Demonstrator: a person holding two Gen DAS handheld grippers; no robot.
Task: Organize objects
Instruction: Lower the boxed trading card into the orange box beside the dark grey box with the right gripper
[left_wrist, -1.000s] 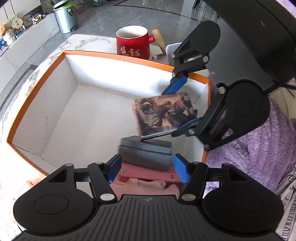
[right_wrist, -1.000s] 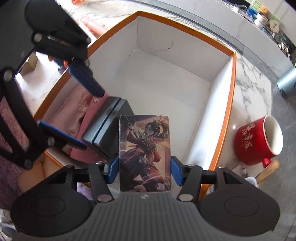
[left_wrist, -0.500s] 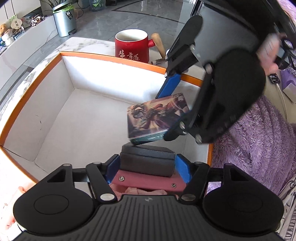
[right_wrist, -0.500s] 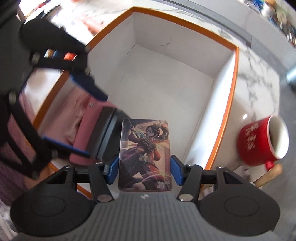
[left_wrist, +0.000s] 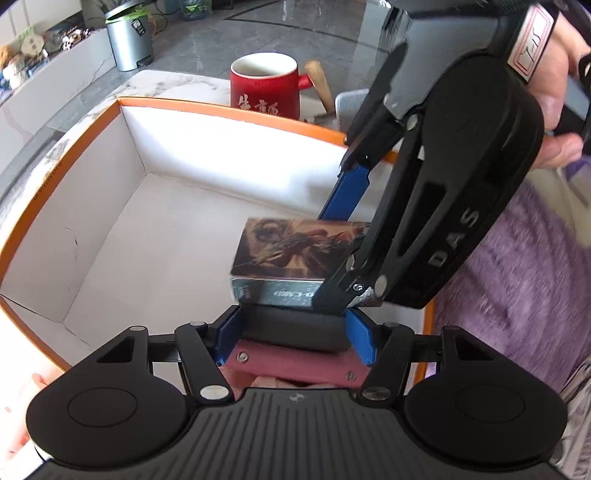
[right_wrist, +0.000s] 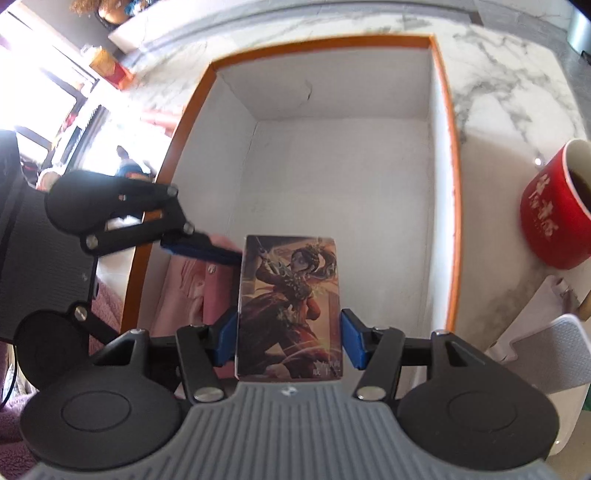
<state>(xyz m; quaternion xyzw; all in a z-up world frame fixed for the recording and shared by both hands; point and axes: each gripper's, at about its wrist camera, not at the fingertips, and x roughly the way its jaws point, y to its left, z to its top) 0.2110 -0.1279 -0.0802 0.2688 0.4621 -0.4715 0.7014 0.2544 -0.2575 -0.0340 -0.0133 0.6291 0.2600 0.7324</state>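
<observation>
An open white box with an orange rim (left_wrist: 229, 110) (right_wrist: 448, 155) stands on a marble table. My left gripper (left_wrist: 293, 338) is shut on a dark grey case (left_wrist: 295, 326) with a pink base (left_wrist: 291, 363), held over the box's near right corner. My right gripper (right_wrist: 290, 338) is shut on a picture card box (right_wrist: 291, 306) showing a painted warrior. In the left wrist view the card box (left_wrist: 295, 251) sits just above the dark case, with the right gripper (left_wrist: 336, 254) reaching down from the right. The left gripper (right_wrist: 201, 249) shows at left in the right wrist view.
A red mug (left_wrist: 264, 88) (right_wrist: 554, 218) stands on the table beyond the box, with a wooden handle (left_wrist: 321, 83) and a white object (right_wrist: 546, 354) beside it. A purple blanket (left_wrist: 517, 266) lies right of the box. A silver bin (left_wrist: 129, 40) stands on the floor.
My right gripper has swung over the box with the card box and brought it down close above the dark case. My left gripper has stayed near the box's corner.
</observation>
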